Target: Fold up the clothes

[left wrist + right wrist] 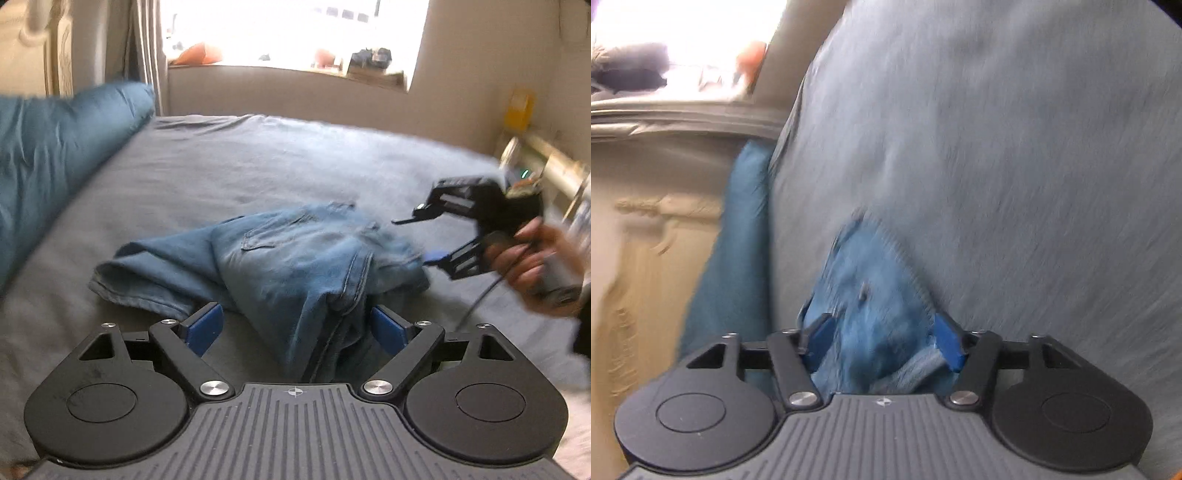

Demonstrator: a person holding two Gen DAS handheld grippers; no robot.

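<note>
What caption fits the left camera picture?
Open left tool straddles crumpled jeans on a grey bed; right tool reaches in.

Two close, low wrist views sharing jeans (295, 254) and bed (258, 166).

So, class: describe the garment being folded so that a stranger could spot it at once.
Start at the wide grey bed sheet below the bright window. Near its front edge lies a crumpled pair of light blue jeans, a stitched back pocket facing up. Unlike the smooth teal duvet piled at the left, it is faded denim with visible seams.
</note>
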